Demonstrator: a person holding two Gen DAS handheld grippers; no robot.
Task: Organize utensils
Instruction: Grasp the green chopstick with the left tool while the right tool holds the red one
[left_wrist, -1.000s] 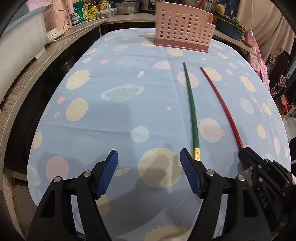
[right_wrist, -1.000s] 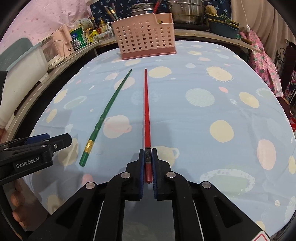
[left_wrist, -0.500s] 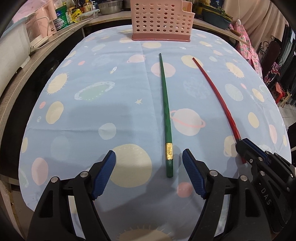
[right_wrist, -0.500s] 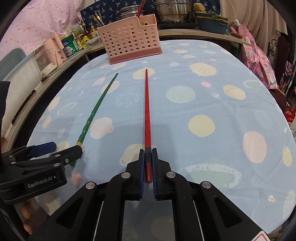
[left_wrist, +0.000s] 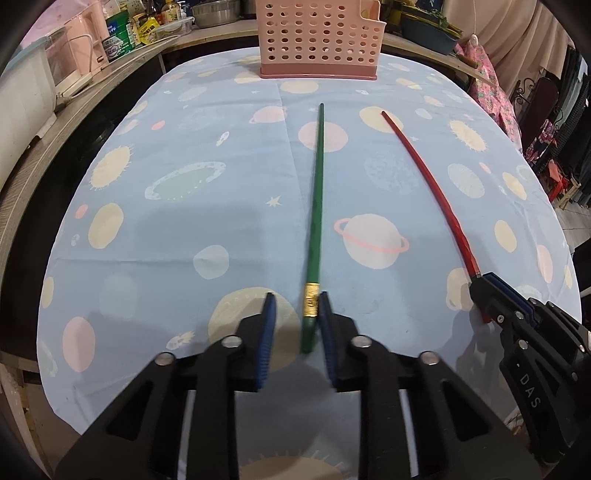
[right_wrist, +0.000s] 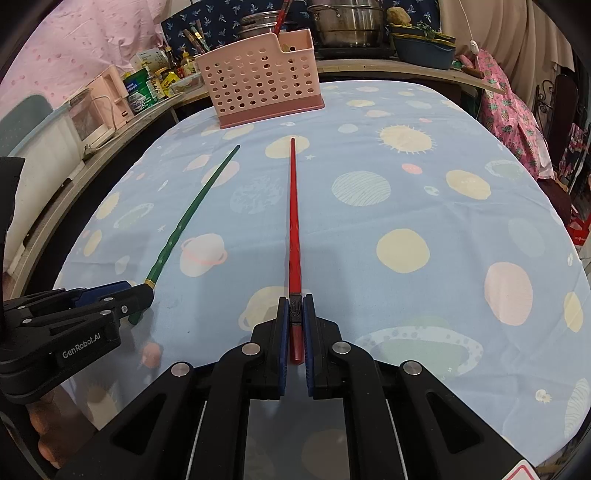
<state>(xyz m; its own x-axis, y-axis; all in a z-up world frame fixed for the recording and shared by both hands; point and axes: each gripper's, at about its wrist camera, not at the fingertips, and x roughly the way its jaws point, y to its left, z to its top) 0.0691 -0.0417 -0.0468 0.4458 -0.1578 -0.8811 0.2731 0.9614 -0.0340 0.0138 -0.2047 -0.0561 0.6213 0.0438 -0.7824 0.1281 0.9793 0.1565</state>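
Grippers sit nearest, one on each chopstick's thick end. The left hand-held gripper (left_wrist: 295, 325) is closing on the long green chopstick with a gold band (left_wrist: 317, 206); that stick lies between the blue pads, the right pad touching it while a gap shows at the left pad, so the grip is not yet made. Motion blur there makes the exact contact hard to read. The right hand-held gripper (right_wrist: 295, 328) is clamped on the long red chopstick with a dark band (right_wrist: 294, 229), pads pressed against both sides. Taking each stick by its butt end probably leaves the thin tips free to point forward, which would suit dropping them tips-first into a holder.

Both chopsticks lie flat on the surface (right_wrist: 424, 192), which is covered by a pale blue cloth printed with planets and suns, set side by side and apart with tips toward the far end.

Beyond the tips stands the pink perforated plastic utensil holder (right_wrist: 258, 88), the likely destination. Its inside is mostly hidden; something red seems to stand behind its rim. A hand shows dimly under the left gripper in the right wrist view. Pots and jars behind are cut off by the fisheye rim.
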